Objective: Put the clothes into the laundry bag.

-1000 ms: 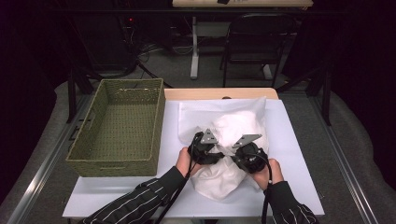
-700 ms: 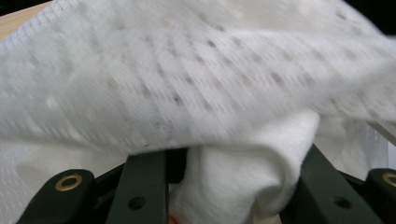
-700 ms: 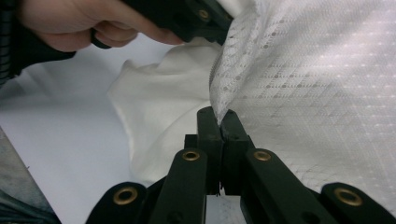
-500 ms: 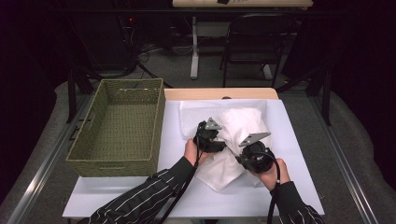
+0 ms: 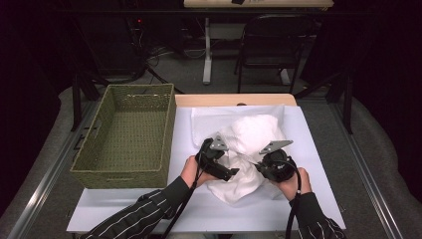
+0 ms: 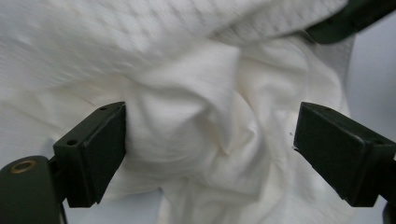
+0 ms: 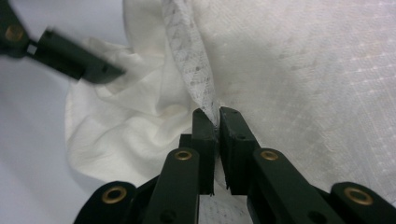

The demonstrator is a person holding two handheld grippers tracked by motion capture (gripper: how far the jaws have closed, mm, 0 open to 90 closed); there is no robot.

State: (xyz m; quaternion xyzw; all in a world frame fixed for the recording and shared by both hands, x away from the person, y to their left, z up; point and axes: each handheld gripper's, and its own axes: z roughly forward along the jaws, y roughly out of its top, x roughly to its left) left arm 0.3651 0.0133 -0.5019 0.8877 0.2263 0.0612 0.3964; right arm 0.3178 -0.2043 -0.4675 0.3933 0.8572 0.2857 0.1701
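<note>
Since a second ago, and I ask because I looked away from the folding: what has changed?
The left gripper swung from pointing up the table to pointing right, jaws open around bunched white cloth. The right gripper shifted right and nearer the person, shut on a fold of the cloth. The cloth's near part was drawn in and reshaped. The wicker basket stayed put.
</note>
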